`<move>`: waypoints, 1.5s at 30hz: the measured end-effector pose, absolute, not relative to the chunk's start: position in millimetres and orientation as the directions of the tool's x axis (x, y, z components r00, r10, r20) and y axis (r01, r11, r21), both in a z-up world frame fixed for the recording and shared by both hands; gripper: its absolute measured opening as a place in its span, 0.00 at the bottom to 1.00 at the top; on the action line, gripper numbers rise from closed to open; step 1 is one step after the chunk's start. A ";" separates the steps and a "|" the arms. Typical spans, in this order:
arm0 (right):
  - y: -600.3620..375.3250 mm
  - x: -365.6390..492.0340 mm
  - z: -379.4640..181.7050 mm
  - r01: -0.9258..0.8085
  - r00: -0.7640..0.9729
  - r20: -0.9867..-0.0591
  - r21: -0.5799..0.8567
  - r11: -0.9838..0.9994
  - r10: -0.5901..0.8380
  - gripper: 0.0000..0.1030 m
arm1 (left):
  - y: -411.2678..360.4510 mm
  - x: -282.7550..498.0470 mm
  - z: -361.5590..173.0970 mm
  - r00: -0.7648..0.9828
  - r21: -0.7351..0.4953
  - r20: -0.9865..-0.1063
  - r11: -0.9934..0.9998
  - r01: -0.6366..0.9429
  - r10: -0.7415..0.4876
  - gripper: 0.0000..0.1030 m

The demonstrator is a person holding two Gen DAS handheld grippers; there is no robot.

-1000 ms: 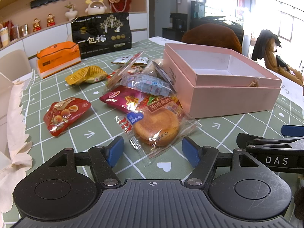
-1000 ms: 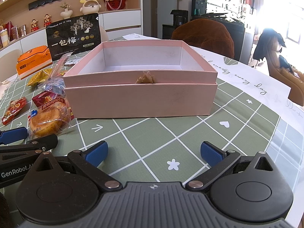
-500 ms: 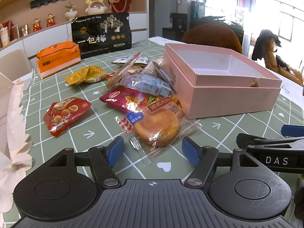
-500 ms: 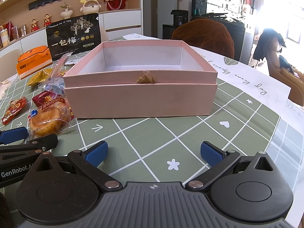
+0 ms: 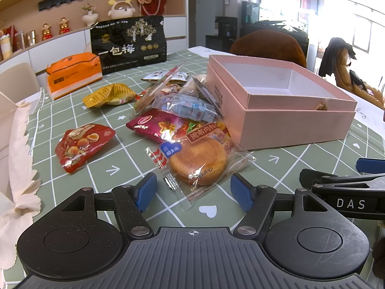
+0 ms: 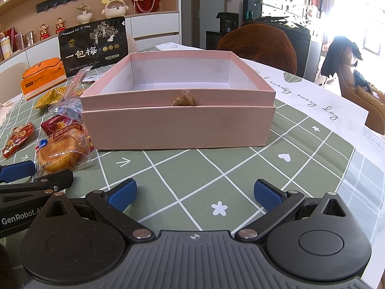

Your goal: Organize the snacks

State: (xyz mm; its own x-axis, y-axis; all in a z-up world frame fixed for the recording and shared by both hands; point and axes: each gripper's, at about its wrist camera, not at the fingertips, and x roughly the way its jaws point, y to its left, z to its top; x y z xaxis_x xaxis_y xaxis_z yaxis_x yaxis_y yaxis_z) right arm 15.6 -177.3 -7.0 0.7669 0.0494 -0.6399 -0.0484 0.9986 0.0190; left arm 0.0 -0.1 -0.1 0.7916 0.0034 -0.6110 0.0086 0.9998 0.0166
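Nothing has moved since the earlier frames. The left gripper [image 5: 191,190] hovers, jaws wide and empty, just short of the round golden cake in clear wrapper [image 5: 197,160] lying on the bench beside the empty pink cardboard box [image 5: 298,125]. The right gripper [image 6: 195,193], jaws also wide, faces the box.

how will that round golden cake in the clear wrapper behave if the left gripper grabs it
The round golden cake in its clear crinkly wrapper probably weighs little. The loose film looks slippery, so blue fingers closing on the edges alone may slide off. The cake looks soft; a hard squeeze would likely dent it.
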 end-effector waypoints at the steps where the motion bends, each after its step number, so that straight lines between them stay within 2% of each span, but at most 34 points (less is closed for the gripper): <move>1: -177.3 15.5 -7.0 -0.048 0.767 -0.640 0.019 0.999 0.049 1.00 | -0.1 0.0 -0.1 0.792 0.017 -0.611 1.000 0.009 0.003 0.72; 28: -175.8 13.8 -10.9 -0.055 0.767 -0.640 0.020 0.998 0.055 1.00 | 0.9 7.2 -6.3 0.791 0.011 -0.611 1.000 0.019 -0.008 0.72; 34: -182.2 10.4 -3.5 -0.097 0.688 -0.721 0.022 0.995 0.083 1.00 | 15.9 9.8 11.5 0.758 0.003 -0.645 0.992 0.123 -0.092 0.69; 41: -173.2 13.3 -17.0 -0.060 0.637 -0.770 0.008 0.998 0.044 1.00 | 87.2 38.8 53.1 0.792 -0.100 -0.605 0.995 0.025 -0.080 0.66; 43: -168.1 29.5 -15.2 -0.154 0.590 -0.801 0.014 0.988 0.103 0.97 | 104.2 49.0 55.3 0.801 -0.111 -0.596 0.994 -0.012 -0.057 0.66; 44: -165.2 37.8 -12.8 -0.196 0.569 -0.812 0.024 0.980 0.134 0.89 | 114.0 55.0 55.7 0.805 -0.116 -0.592 0.992 -0.040 -0.036 0.66; 45: -162.7 43.5 -10.0 -0.209 0.565 -0.811 0.037 0.977 0.152 0.86 | 121.8 60.9 55.8 0.805 -0.117 -0.593 0.991 -0.069 -0.014 0.66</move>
State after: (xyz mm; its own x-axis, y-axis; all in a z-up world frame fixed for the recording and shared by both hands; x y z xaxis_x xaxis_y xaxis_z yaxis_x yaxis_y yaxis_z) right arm 43.5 -162.7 -10.0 0.5653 0.1518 -0.8108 -0.2087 0.9773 0.0375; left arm 60.9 121.8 55.8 0.8048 -0.0142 -0.5934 -0.0689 0.9907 -0.1172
